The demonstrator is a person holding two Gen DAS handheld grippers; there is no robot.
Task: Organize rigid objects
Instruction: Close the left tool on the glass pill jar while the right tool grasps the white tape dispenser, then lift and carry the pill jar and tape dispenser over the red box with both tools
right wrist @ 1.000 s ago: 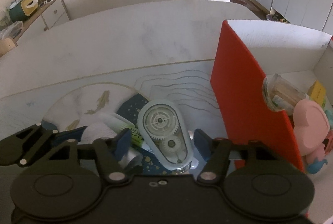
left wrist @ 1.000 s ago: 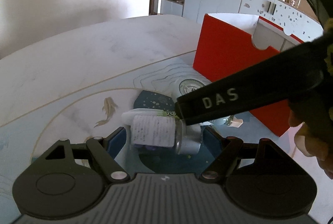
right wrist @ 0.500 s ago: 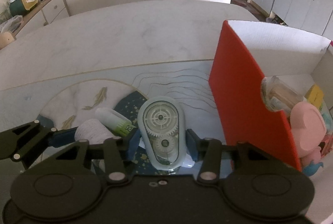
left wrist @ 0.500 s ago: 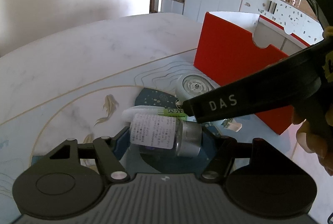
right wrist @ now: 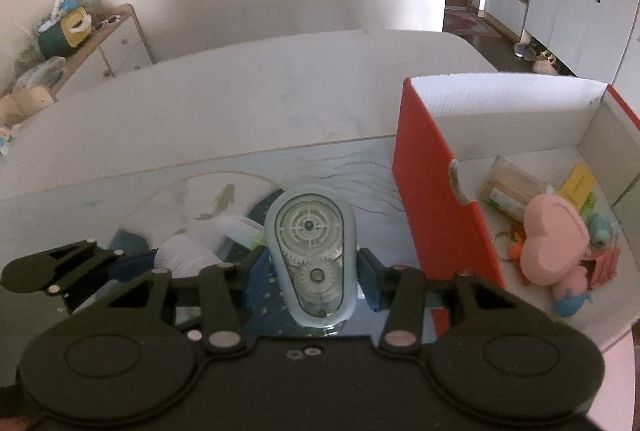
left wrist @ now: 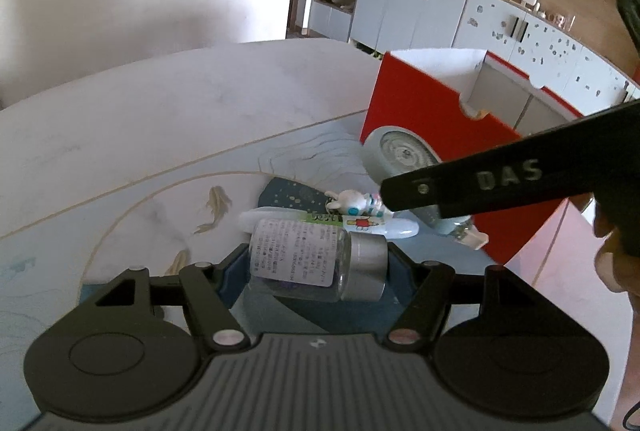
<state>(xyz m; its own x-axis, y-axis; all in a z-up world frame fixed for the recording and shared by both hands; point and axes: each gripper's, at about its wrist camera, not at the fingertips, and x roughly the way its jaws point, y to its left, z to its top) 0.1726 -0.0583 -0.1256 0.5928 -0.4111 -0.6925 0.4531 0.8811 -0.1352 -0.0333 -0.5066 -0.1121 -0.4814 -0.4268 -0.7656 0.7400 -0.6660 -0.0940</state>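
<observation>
Left wrist view: left gripper (left wrist: 316, 267), jaws clamped on a small glass bottle (left wrist: 316, 261) w/ white label & silver cap, lying sideways just above the bench (left wrist: 160, 119). Beyond it a white tube (left wrist: 328, 221) and a tiny bunny figure (left wrist: 354, 203) on the mat. Right wrist view: right gripper (right wrist: 310, 271), jaws closed on a pale blue correction-tape dispenser (right wrist: 310, 251), beside the red box (right wrist: 436, 207), which holds a pink heart toy (right wrist: 554, 243).

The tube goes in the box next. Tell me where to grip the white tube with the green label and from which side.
Grip the white tube at mid-body, across its narrow width, coming down from above. It lies flat and long on the mat, just behind the jar held by the left gripper, with a rabbit charm close beside it, so a side approach looks crowded.
</observation>
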